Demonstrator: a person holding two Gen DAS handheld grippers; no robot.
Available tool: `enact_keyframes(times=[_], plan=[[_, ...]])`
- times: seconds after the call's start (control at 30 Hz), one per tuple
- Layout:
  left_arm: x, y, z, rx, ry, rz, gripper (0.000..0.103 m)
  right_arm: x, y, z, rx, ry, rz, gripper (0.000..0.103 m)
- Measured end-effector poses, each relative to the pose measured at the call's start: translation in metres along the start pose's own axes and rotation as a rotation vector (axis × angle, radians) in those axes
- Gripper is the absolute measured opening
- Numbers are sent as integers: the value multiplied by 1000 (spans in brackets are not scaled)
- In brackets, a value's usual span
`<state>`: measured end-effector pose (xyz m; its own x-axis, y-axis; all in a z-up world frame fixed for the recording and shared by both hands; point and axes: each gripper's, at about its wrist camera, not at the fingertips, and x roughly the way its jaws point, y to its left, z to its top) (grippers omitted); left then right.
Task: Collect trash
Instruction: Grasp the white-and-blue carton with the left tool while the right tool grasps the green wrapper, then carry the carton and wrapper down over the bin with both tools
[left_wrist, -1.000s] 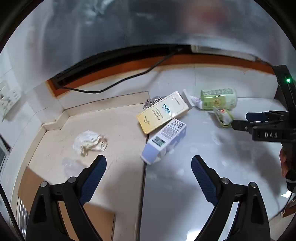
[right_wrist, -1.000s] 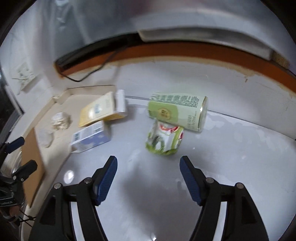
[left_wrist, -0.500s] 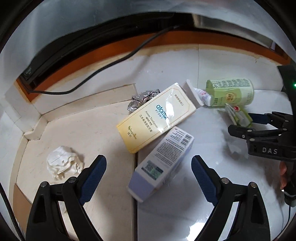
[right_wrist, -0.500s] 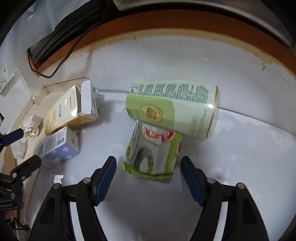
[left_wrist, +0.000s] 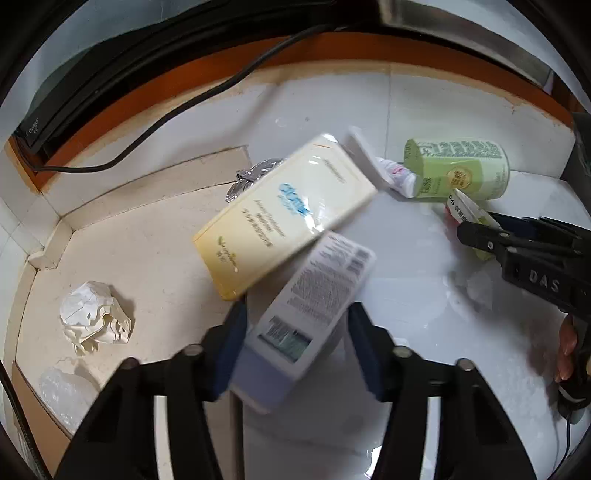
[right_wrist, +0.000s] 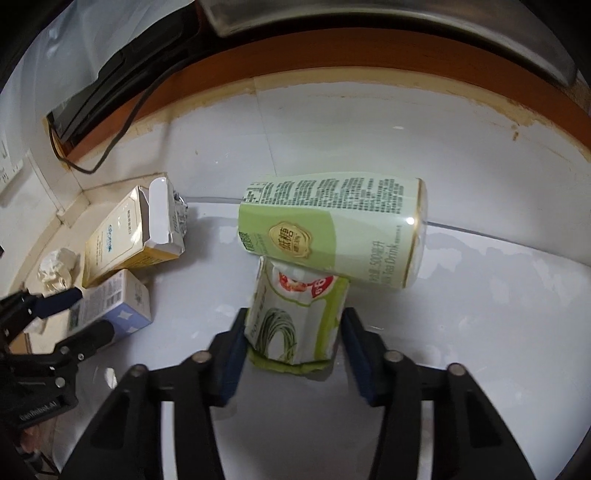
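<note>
**Both grippers close in on floor litter**

Both grippers have dropped nearer the white tile floor (right_wrist: 461, 184). Left gripper (left_wrist: 297, 341) is closing around the blue-white carton (left_wrist: 310, 314), which leans on the yellow box (left_wrist: 284, 214). Right gripper (right_wrist: 293, 341) is closing around the green snack packet (right_wrist: 295, 321), tucked under the lying green tea can (right_wrist: 332, 236).
</note>
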<state>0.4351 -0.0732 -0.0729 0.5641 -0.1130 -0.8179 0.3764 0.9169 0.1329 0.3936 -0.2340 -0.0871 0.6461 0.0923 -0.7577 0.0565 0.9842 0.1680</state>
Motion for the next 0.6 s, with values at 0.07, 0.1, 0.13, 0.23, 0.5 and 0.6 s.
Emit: enact_keyframes(times=[0.07, 0.1, 0.13, 0.23, 0.5, 0.6], plan=[[-4, -3, -3, -7, -6, 1, 39, -3, -5, -1, 8, -7, 27, 34], [-7, -4, -6, -14, -7, 0, 38, -6, -7, -1, 10, -16, 35, 29], [-10, -4, -8, -18, -6, 3, 37, -8, -8, -1, 8, -24, 42, 25], [-19, -10, -18, -25, -7, 4, 36, -17, -11, -6, -9, -35, 58, 19], [-67, -13, -55, -112, -38, -73, 36, -59, -12, -26, -5, -65, 164, 17], [-91, -14, -70, -138, -56, -87, 36, -81, -6, -37, -1, -84, 218, 17]])
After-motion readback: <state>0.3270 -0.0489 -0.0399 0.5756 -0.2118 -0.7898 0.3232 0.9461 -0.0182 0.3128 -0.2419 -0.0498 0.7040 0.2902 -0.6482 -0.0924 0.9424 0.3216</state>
